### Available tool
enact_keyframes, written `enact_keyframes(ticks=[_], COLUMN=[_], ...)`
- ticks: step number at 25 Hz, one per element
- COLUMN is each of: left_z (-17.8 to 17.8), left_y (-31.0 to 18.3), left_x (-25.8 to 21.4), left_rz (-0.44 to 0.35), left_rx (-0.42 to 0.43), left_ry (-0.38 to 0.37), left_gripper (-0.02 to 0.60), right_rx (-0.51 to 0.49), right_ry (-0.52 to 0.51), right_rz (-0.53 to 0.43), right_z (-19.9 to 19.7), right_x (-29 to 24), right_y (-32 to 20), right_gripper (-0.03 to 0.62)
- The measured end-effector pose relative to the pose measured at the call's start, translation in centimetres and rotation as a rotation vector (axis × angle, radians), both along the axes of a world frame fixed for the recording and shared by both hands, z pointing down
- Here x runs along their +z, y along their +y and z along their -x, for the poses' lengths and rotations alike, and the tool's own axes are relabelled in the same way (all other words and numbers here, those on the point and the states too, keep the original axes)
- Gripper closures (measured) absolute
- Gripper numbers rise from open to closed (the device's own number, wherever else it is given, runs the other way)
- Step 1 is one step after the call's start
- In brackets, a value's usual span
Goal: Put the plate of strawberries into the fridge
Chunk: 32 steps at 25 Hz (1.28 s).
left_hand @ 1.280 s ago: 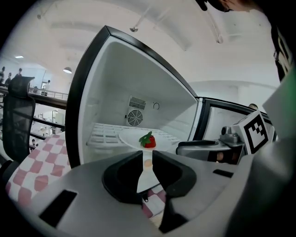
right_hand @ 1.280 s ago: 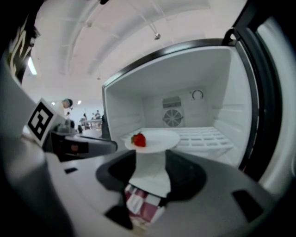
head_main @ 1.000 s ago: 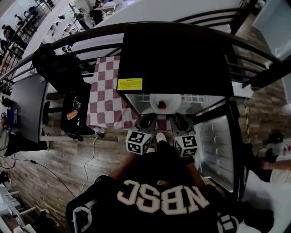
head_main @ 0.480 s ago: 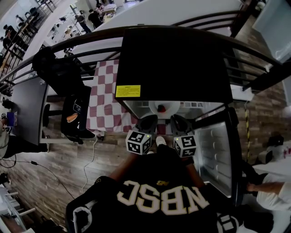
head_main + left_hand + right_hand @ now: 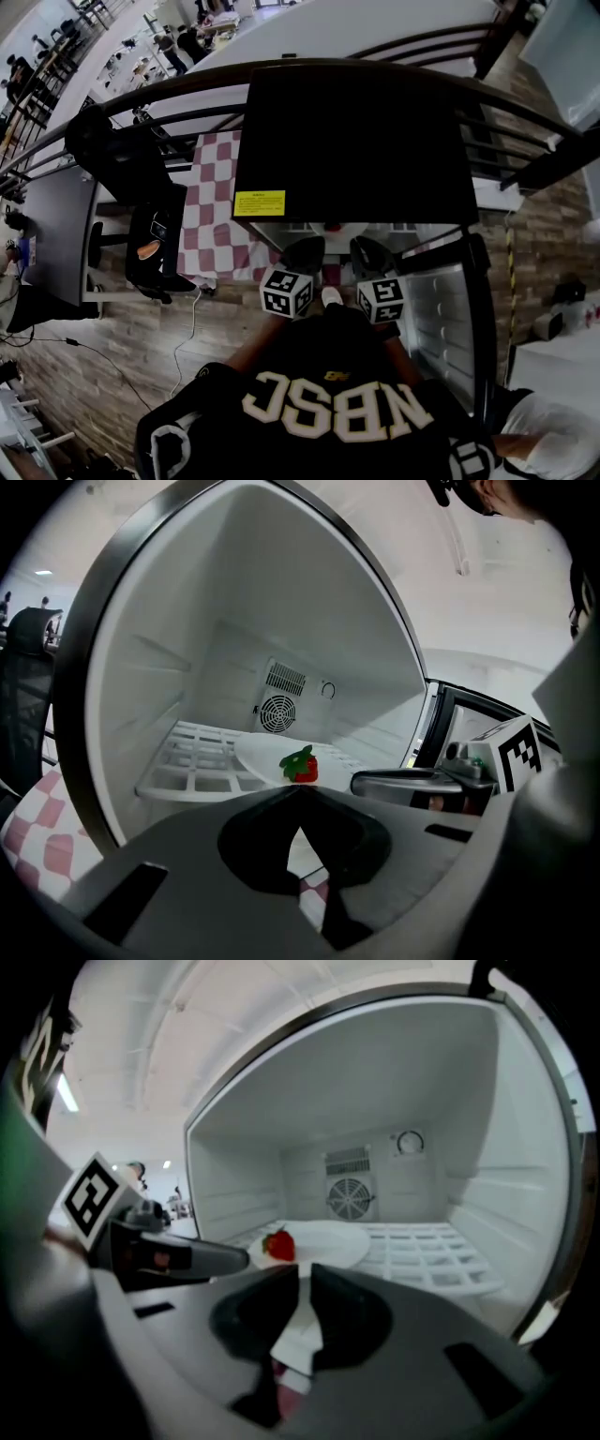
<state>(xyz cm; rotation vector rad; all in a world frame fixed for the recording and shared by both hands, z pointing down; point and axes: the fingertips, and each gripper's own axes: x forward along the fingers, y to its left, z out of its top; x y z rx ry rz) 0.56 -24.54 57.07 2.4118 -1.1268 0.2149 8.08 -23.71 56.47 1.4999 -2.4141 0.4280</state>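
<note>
A white plate with one red strawberry rests on the white wire shelf inside the open fridge. From the right gripper view the strawberry lies at the left edge of the plate. In the head view only a sliver of the plate shows under the fridge's black top. My left gripper hangs in front of the opening, shut and empty. Beside it my right gripper holds nothing, its jaws a thin slit apart. Neither touches the plate.
The fridge door stands open to the right. A checkered cloth covers the table left of the fridge, with a black chair beyond. A cable trails over the wooden floor. A fan grille sits on the fridge's back wall.
In the head view the fridge's black top now hides more of the interior and plate. Both grippers stay just outside the opening, slightly farther from the plate.
</note>
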Motion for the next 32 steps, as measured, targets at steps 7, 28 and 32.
enact_keyframes(ticks=[7,28,32], left_z=[-0.8,-0.8,-0.7], left_y=[-1.1,-2.9,-2.6], left_x=[0.1,0.0,-0.1], left_rz=[-0.001,0.033,0.036], left_rx=[0.015,-0.011,-0.014], left_ry=[0.002,0.027,0.029], left_gripper=[0.565,0.565,0.565], right_rx=[-0.031,-0.073,-0.074], right_ry=[0.007,0.010,0.008], right_rz=[0.006,0.002,0.000], right_z=[0.6,1.3,1.3], right_x=[0.4,0.4,0.4], right_y=[-1.5,-3.9,-3.6], right_gripper=[0.542,0.542,0.542])
